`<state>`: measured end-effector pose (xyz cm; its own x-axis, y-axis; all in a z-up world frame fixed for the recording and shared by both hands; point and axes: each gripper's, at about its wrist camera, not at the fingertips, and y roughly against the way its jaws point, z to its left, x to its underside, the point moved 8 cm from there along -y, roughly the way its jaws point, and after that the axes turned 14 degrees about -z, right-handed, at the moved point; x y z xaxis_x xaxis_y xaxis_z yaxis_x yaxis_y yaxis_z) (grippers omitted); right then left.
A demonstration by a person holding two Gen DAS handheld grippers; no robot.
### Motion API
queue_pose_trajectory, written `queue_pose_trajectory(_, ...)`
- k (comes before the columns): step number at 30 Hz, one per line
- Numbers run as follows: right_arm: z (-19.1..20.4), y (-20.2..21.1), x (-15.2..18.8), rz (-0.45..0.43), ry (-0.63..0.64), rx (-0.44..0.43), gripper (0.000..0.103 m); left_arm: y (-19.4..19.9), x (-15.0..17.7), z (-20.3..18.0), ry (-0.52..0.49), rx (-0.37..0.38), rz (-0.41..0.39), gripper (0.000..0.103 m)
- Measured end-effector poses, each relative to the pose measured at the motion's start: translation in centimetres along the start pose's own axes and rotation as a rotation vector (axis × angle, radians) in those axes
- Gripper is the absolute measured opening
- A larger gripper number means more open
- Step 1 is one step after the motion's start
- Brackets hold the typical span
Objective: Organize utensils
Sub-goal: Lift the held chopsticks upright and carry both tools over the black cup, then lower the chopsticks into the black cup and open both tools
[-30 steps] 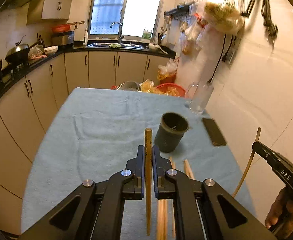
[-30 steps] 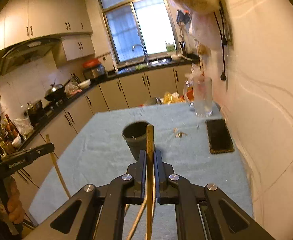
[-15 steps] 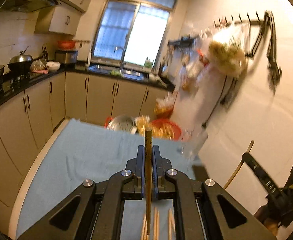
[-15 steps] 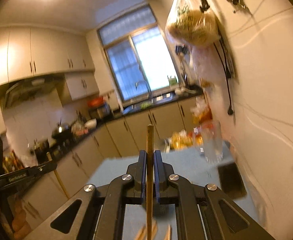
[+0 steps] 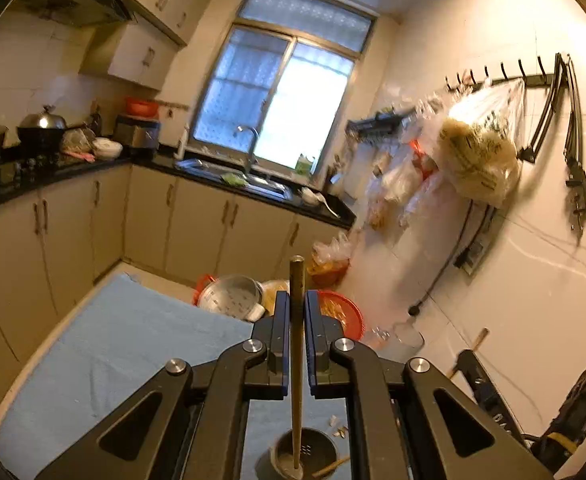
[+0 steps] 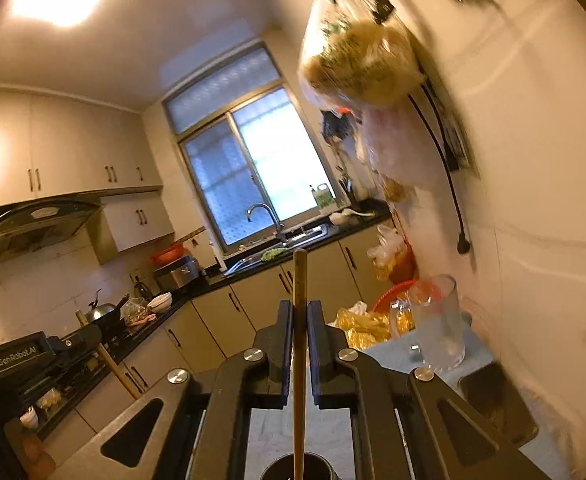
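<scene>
Kitchen table (image 5: 113, 344); both tools near level, each pinching upright chopstick, tips seemingly inside dark cup (image 5: 305, 454).

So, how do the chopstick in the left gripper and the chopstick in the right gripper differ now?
The left gripper's chopstick has its lower tip down inside the dark holder; the right gripper's chopstick reaches the holder's mouth, its tip out of frame. Both are wooden, upright and clamped between shut jaws.

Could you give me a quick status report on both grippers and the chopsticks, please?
Left gripper shut on chopstick, lower end in dark holder. Right gripper shut on another chopstick. Nothing blocking.
</scene>
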<state>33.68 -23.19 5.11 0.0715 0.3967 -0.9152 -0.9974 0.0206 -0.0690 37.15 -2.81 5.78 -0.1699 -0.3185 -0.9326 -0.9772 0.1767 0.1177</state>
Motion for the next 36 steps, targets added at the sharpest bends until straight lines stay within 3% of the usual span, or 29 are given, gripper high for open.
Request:
queue_pose_trajectory(14,-2.6,-1.0,6.1,0.161,0.01,0.02,0.008,-1.4,7.8,0.5,-0.078,-0.014,0.159,0.007)
queue_pose_trajectory(23,-3.4,0.0,7.9,0.241,-0.016,0.025,0.014,-0.2,8.8,-0.2,-0.146,-0.003,0.216,0.01)
queue_pose_trajectory(24,-3.4,0.3,7.9,0.264,-0.023,0.026,0.02,0.4,8.7,-0.2,-0.151,0.01,0.232,0.014)
queue_pose_trajectory(26,-3.1,2.1,7.2,0.303,-0.029,0.018,0.028,2.0,8.3,0.0,-0.18,0.008,0.237,0.033)
queue_pose_trajectory(27,-2.9,3.5,6.6,0.296,-0.021,0.01,0.035,3.4,8.0,0.3,-0.197,-0.006,0.232,0.054)
queue_pose_trajectory(28,-2.8,4.8,6.1,0.29,-0.009,0.009,0.046,4.9,7.7,0.7,-0.212,-0.027,0.219,0.064)
queue_pose_trajectory(30,-2.4,8.4,5.2,0.277,0.021,-0.004,0.066,8.9,7.2,1.8,-0.244,-0.058,0.181,0.065)
queue_pose_trajectory(32,-2.3,12.4,5.0,0.265,0.054,-0.013,0.068,11.9,7.5,2.9,-0.255,-0.082,0.189,0.068)
queue_pose_trajectory(36,-2.8,18.9,6.8,0.326,0.083,-0.003,0.068,17.6,10.8,5.8,-0.228,-0.119,0.276,0.069)
